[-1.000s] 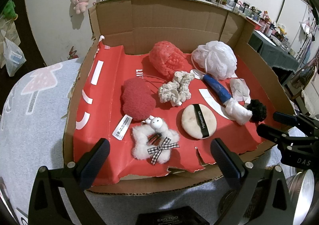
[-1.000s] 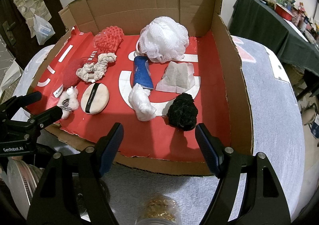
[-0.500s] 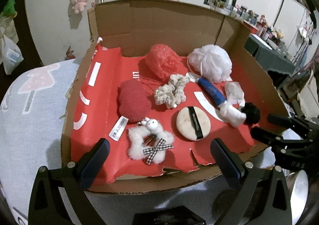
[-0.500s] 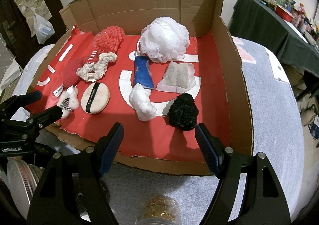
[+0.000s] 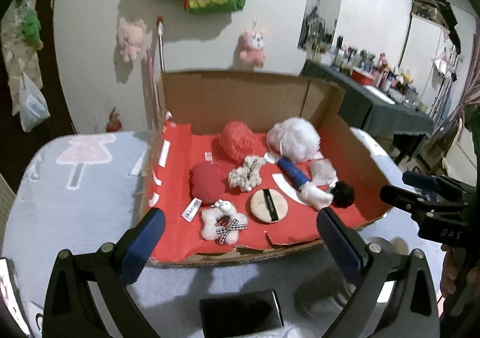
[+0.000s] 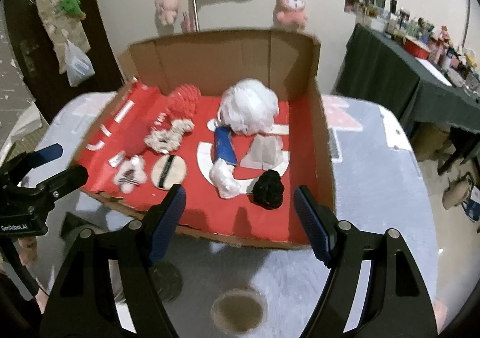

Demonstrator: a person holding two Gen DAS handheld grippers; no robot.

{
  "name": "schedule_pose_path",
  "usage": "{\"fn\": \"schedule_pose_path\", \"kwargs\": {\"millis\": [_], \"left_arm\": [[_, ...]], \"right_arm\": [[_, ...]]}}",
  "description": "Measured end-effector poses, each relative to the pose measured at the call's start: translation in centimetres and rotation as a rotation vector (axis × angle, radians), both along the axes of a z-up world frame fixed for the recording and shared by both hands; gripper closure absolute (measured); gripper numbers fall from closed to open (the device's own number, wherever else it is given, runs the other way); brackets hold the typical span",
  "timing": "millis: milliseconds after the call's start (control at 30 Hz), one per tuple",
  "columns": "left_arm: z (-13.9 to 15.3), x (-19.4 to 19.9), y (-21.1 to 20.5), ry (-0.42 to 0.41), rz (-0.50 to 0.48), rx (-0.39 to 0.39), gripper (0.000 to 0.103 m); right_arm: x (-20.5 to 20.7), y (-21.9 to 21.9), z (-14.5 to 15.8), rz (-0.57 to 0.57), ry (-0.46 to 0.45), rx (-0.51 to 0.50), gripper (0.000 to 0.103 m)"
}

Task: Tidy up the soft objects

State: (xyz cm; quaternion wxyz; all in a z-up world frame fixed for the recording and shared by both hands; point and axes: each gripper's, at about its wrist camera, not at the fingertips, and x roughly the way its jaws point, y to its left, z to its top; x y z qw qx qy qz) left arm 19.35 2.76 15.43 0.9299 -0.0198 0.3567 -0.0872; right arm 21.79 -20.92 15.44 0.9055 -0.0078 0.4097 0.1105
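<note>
A cardboard box (image 5: 354, 140) (image 6: 325, 158) lined in red holds several soft things: a white mesh puff (image 5: 292, 138) (image 6: 249, 110), a coral knit ball (image 5: 237, 140), a dark red sponge (image 5: 207, 182), a cream scrunchie (image 5: 246, 174) (image 6: 168, 137), a round powder puff (image 5: 268, 205) (image 6: 168, 170), a white furry clip with a checked bow (image 5: 223, 225), a blue-and-white sock (image 5: 303, 185) (image 6: 223, 164) and a black pom (image 5: 343, 194) (image 6: 268, 189). My left gripper (image 5: 240, 236) and right gripper (image 6: 240, 206) are open and empty, held back before the box's front edge.
The box stands on a grey-covered table (image 5: 75, 188). A dark flat object (image 5: 240, 314) lies near me on the left side, a round container (image 6: 238, 309) below the right gripper. A cluttered dark-draped table (image 6: 420, 83) stands at the right. Plush toys hang on the wall.
Both grippers have pulled back and up from the box, so it looks smaller and farther. The things inside have not moved. Both stay open.
</note>
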Motion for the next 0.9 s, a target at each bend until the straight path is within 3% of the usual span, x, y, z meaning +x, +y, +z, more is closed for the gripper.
{"fn": "schedule_pose_path", "kwargs": {"millis": [300,367,533,900], "left_arm": [[0.8,-7.0,-0.5,-0.129,0.021,-0.009,0.0],[0.2,-8.2,-0.7,-0.143,0.028,-0.012,0.0],[-2.0,-11.0,-1.6,-0.173,0.041,0.027,0.0],[-9.5,-11.1,-2.3,-0.009,0.063,0.01,0.0]], "right_arm": [[-7.1,-0.5,2.2,0.004,-0.141,0.026,0.022],[-8.5,-0.4,2.0,0.0,-0.164,0.022,0.016],[-12.0,0.0,0.0,-0.01,-0.205,0.005,0.014],[-13.5,0.0,-8.2,-0.056,-0.094,-0.026,0.014]]}}
